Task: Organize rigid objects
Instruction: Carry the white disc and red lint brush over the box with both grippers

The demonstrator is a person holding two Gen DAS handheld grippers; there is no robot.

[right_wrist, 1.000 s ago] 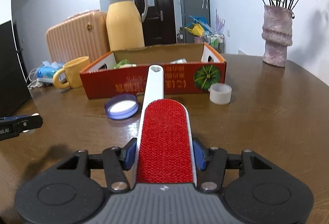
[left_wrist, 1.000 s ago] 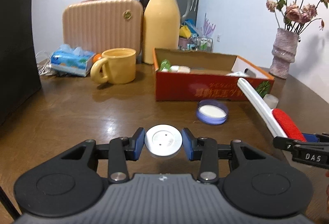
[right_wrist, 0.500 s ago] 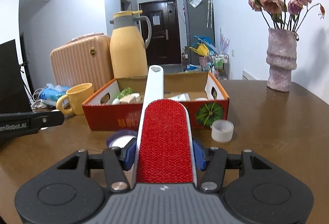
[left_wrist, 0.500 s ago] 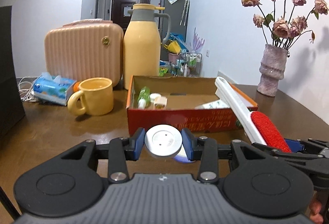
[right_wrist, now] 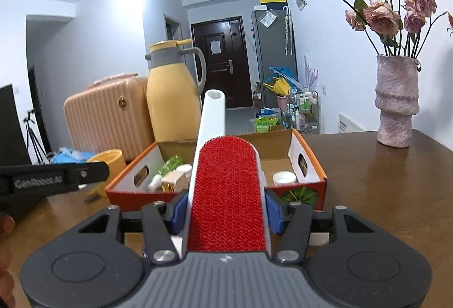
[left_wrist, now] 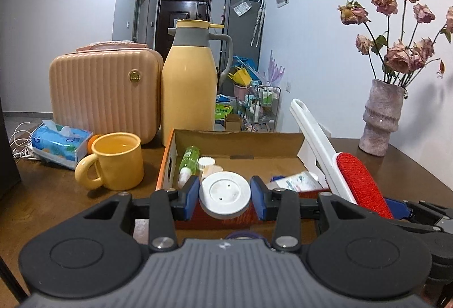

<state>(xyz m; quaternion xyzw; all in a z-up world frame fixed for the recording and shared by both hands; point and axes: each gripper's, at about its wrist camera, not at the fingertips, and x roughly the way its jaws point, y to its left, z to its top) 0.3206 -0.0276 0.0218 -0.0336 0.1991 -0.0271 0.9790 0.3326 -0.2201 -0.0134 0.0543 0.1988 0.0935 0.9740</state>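
You have lifted both tools since a second ago: the box (left_wrist: 235, 152), then well ahead on the table (left_wrist: 42, 209), now sits just past the tips in both views, its inside open to you. The purple-rimmed lid that lay before the box now shows only as a sliver at the lower middle of the left view.

Your left gripper (left_wrist: 225, 193) stands partly open, blue pads pressed on either side of a white disc (left_wrist: 225, 193), which fills the gap in the lower centre of the left view, in front of the box's near wall. Your right gripper (right_wrist: 225, 211) is also partly open, clamped on the red head of a lint brush (right_wrist: 226, 189); its white handle runs up the middle of the right view and ends over the box's far wall. In the left view the same brush (left_wrist: 354, 180) slants up from the lower right.

Inside the box, at its left end, lie a green bottle (left_wrist: 188, 158) and small white pieces; a tube (left_wrist: 297, 182) lies toward the right, and a small white cup (right_wrist: 284, 178) sits in the right corner.

Left of the box stands a mug (left_wrist: 119, 163), with a tissue pack (left_wrist: 59, 145) beyond it. Behind stand a case (left_wrist: 104, 92) and jug (left_wrist: 189, 87). A vase (left_wrist: 380, 118) of dried roses stands at the right edge.
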